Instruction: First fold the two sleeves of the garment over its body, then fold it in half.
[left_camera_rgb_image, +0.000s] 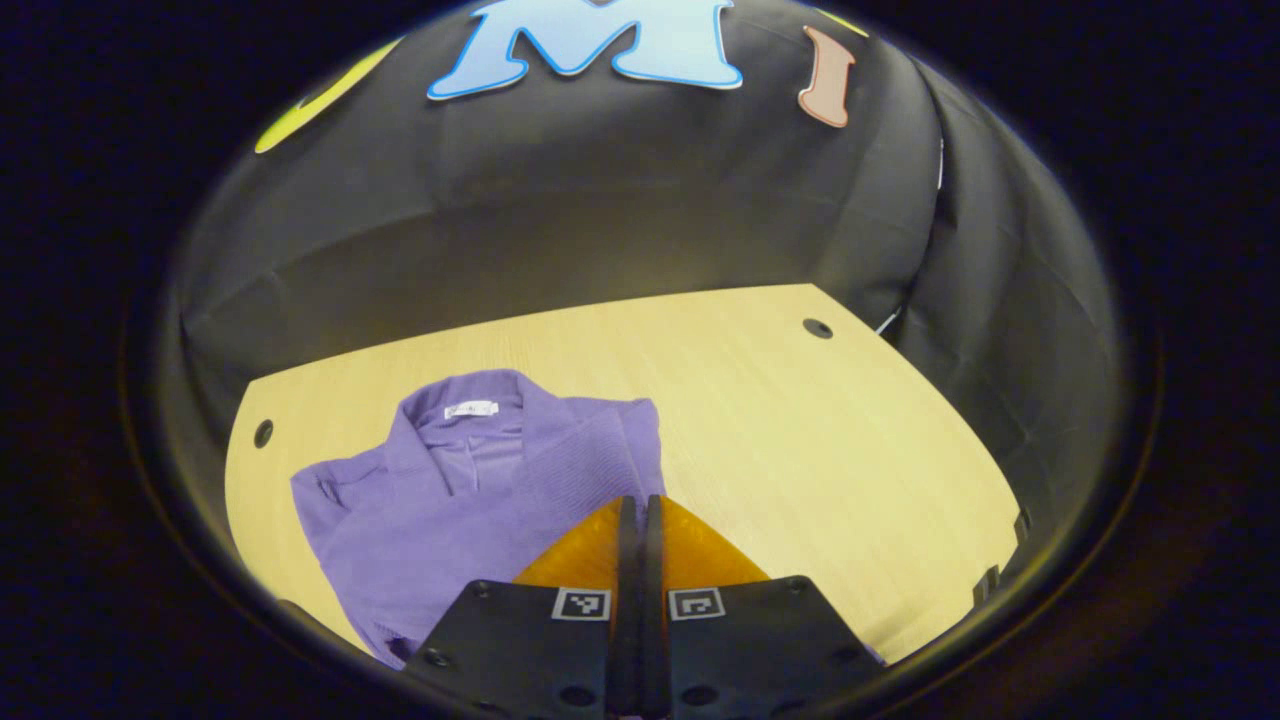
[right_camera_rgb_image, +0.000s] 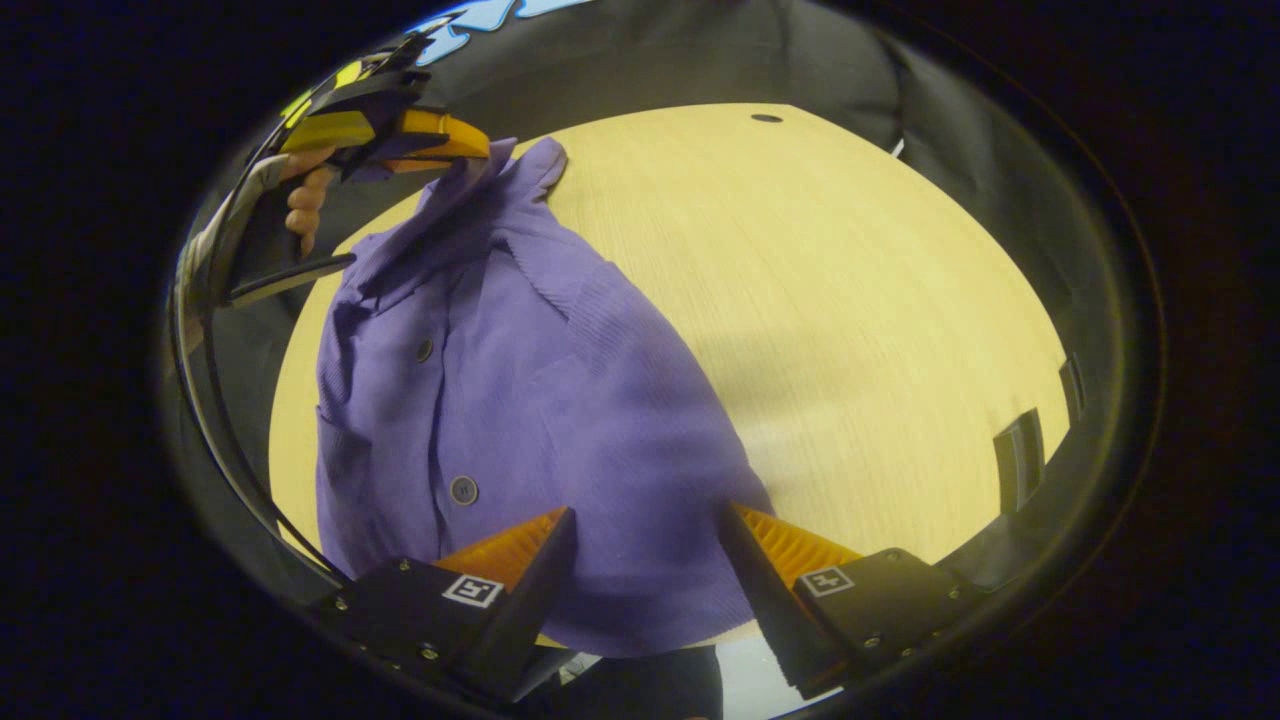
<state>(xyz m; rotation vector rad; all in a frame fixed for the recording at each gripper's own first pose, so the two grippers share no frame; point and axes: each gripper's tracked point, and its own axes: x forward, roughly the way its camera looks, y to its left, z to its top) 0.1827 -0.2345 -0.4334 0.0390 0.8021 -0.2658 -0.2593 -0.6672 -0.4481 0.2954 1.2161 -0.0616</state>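
Seeing my right gripper (right_camera_rgb_image: 645, 560) spread wide over garment (right_camera_rgb_image: 520, 400) hem on table (right_camera_rgb_image: 850, 300); my left gripper (left_camera_rgb_image: 640, 520) looks pinched closed beside collar.

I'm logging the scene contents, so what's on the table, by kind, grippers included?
Purple garment: 1
Wooden table: 1
Grippers: 2, left gripper and right gripper
Total: 4

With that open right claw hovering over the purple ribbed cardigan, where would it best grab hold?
Probably the near hem edge of the purple ribbed cardigan, coming straight down from above. The right gripper hangs open just over it, and the cloth lies flat on the wooden table, so a pinched edge lifts easiest.
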